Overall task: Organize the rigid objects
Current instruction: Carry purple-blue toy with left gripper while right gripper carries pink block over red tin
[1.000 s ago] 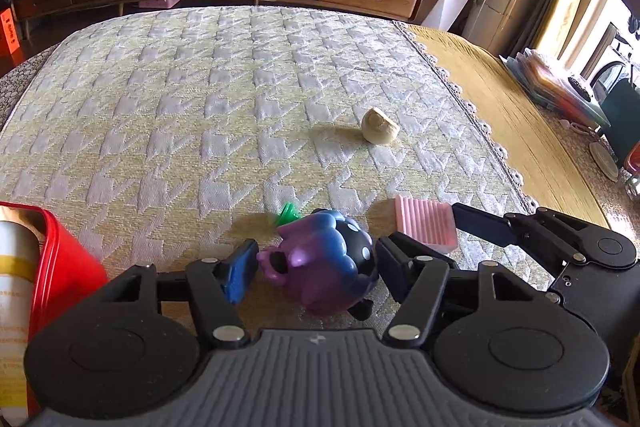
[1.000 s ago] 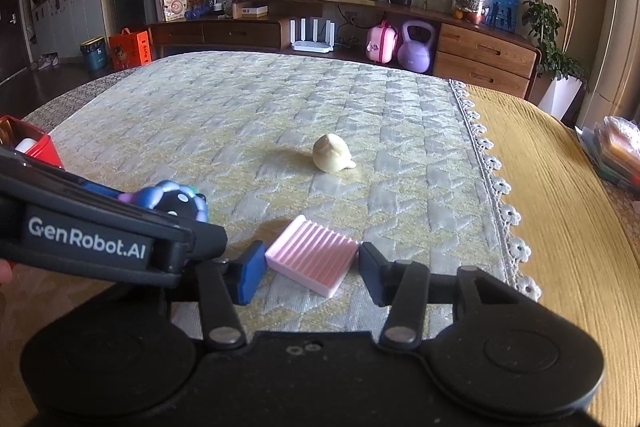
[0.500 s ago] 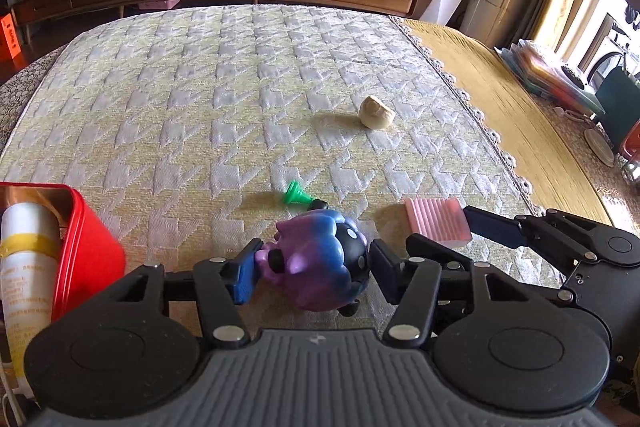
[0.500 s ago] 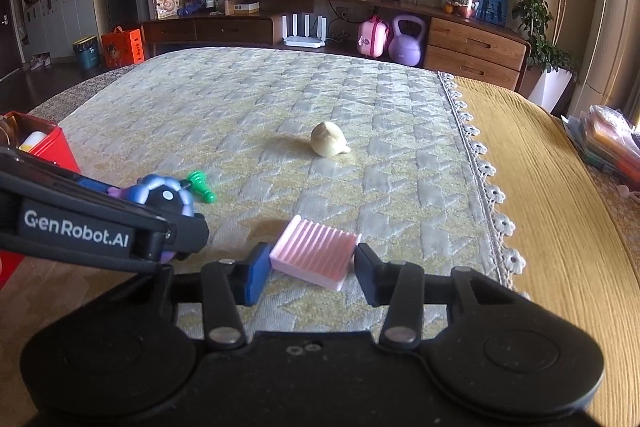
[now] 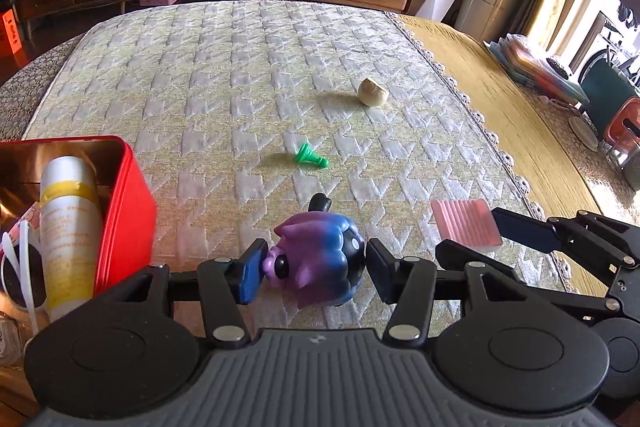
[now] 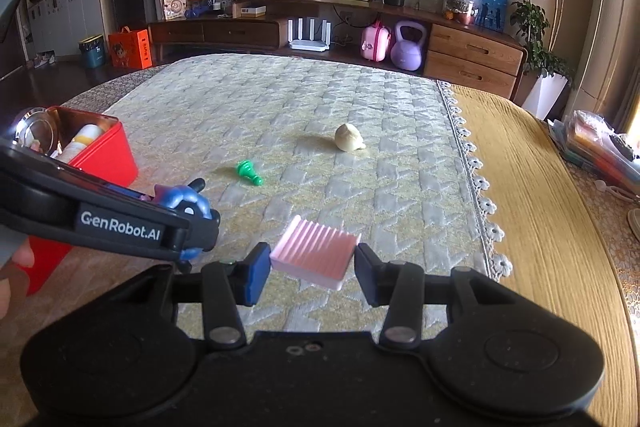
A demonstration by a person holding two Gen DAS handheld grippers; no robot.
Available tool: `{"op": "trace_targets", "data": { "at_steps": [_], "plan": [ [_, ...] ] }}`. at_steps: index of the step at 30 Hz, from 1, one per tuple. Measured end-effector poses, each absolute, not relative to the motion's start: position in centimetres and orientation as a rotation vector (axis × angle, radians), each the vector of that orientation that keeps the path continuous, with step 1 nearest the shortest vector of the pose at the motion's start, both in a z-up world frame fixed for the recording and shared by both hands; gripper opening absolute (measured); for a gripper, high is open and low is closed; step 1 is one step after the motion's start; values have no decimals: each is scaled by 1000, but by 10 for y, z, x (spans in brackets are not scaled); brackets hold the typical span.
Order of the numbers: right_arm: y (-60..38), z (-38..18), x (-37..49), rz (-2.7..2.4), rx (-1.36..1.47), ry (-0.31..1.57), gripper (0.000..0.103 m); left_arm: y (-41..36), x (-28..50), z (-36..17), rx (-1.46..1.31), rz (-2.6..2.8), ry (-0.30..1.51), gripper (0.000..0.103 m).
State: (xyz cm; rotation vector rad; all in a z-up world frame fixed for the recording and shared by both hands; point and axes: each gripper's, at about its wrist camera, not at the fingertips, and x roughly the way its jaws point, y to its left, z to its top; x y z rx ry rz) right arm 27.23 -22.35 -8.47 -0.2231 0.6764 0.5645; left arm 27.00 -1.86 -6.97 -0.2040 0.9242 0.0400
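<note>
Red tin (image 5: 128, 211), lower left of left view: holds white spray can (image 5: 66, 223) with yellow band, other contents unclear. Left gripper (image 5: 314, 269), lower centre: clamped on purple-blue toy (image 5: 320, 259). Right gripper (image 6: 312, 269): clamped on pink ribbed block (image 6: 314, 255). Mid-cloth: green pawn (image 5: 311, 155), cream lump (image 5: 373, 91). Right view only: orange box (image 6: 131, 47), upper left.

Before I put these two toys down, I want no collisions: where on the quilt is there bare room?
The widest bare stretch is the far quilt, beyond the green pawn and cream lump. Another lies between the pawn and the red tin. The near edge is crowded: left gripper on the purple figure, right gripper on the pink block.
</note>
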Motion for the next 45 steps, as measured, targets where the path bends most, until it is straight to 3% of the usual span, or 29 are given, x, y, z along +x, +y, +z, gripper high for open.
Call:
{"op": "trace_targets", "data": {
  "at_steps": [21, 42, 45],
  "plan": [
    [-213, -26, 191, 637, -205, 624, 45, 18, 184, -18, -244, 23, 864, 53],
    [-122, -15, 153, 730, -256, 593, 45, 127, 125, 0, -280, 152, 812, 53],
    [-109, -17, 153, 740, -264, 596, 45, 142, 123, -2, -279, 178, 805, 47]
  ]
}}
